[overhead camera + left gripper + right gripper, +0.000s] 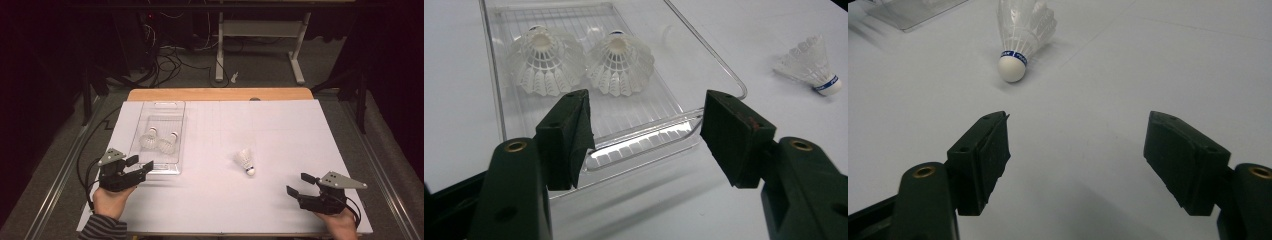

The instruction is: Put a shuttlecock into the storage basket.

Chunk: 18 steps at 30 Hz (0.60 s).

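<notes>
Shuttlecock (246,161) loose at centre frame, its two mates already in the clear tray (150,110) at upper left.

Right tool (301,184) sits at lower right, jaws apart and empty, facing the cork; left tool (139,165) waits spread beside the tray. Pinching the light feather skirt could crush it, or nudge the shuttlecock rolling across the counter (300,130).

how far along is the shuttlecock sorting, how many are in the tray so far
Done: two shuttlecocks stand cork-up in the clear tray. In hand: nothing; the left gripper sits by the tray's near end and the right gripper faces the loose one, both with jaws open and empty. Left: one shuttlecock lies on its side on the white table.
</notes>
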Each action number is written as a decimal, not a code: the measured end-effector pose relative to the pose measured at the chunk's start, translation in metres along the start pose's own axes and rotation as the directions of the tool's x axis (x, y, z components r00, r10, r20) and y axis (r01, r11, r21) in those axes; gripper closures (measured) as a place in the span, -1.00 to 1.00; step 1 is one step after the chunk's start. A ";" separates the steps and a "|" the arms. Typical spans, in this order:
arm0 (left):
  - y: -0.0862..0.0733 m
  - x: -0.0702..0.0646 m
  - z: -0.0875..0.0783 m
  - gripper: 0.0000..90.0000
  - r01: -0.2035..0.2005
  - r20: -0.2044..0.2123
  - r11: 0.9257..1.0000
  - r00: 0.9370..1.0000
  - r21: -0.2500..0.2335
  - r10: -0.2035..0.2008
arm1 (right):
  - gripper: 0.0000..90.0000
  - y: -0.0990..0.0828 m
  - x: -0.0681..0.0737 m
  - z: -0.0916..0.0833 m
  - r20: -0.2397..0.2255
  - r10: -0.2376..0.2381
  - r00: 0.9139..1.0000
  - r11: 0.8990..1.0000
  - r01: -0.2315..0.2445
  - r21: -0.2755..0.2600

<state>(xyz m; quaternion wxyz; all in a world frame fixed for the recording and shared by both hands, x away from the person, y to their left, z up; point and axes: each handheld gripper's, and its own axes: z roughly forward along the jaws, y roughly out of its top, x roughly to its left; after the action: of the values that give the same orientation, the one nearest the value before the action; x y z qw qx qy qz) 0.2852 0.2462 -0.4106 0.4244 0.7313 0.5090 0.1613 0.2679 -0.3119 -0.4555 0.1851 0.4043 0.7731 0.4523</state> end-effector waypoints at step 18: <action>-0.004 -0.011 0.001 -0.16 -0.015 0.028 1.000 0.999 -0.009 0.015 | -0.40 0.000 0.000 0.000 0.001 0.001 1.000 1.000 -0.001 -0.003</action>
<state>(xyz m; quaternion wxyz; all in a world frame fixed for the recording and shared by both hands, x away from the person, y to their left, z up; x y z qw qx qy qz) 0.2788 0.2361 -0.4124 0.4335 0.7354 0.4968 0.1564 0.2681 -0.3123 -0.4556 0.1858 0.4044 0.7722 0.4534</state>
